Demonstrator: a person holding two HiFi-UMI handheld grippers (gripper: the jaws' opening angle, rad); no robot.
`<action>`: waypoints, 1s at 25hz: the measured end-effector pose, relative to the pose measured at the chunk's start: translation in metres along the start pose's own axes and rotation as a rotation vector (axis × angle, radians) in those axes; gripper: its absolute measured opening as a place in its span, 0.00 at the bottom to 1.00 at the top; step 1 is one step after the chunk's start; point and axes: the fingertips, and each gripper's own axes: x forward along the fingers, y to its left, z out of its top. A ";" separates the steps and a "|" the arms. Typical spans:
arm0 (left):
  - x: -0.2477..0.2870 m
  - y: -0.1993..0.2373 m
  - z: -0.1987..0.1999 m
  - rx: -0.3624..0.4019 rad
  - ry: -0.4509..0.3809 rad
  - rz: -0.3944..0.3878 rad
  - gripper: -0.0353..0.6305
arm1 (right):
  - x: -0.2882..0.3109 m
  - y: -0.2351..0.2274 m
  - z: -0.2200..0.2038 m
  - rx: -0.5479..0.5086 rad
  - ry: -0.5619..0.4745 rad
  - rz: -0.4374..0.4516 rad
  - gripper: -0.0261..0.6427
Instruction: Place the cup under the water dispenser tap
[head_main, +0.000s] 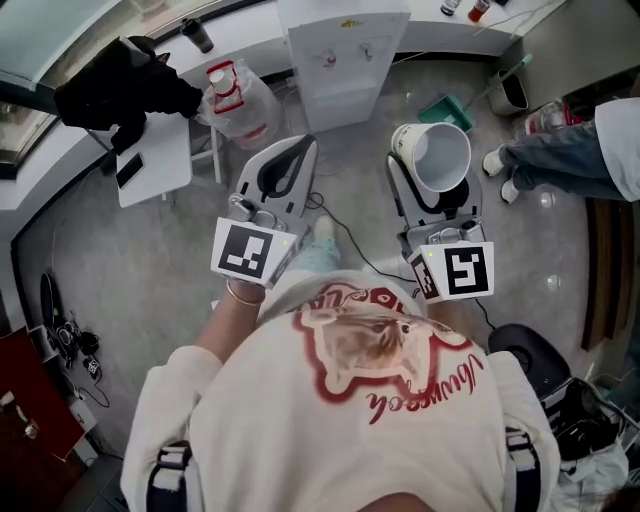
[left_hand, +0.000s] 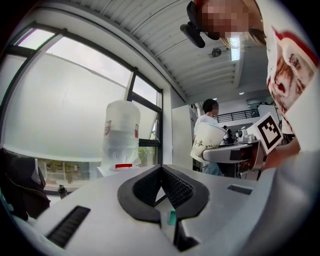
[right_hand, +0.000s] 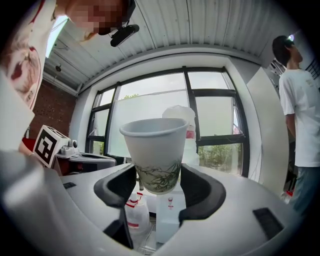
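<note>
The right gripper is clamping the white paper cup upright by its lower wall, holding it in the air above the floor, apart from the water dispenser ahead, while the left gripper is hanging alongside, jaws pressed together, empty.

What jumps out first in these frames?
The white paper cup with a leaf print, upright and clamped in the right gripper, fills the right gripper view. Straight ahead in the head view stands the white water dispenser, with a large water bottle to its left. The left gripper is shut with nothing in it.
</note>
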 end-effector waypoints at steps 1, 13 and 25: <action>0.011 0.012 -0.001 0.001 0.002 -0.001 0.08 | 0.014 -0.005 -0.002 0.004 0.004 -0.004 0.47; 0.070 0.070 -0.027 -0.063 0.036 0.052 0.08 | 0.089 -0.030 -0.041 0.029 0.088 0.027 0.47; 0.089 0.112 -0.081 -0.104 0.093 0.166 0.08 | 0.154 -0.042 -0.084 0.006 0.129 0.095 0.47</action>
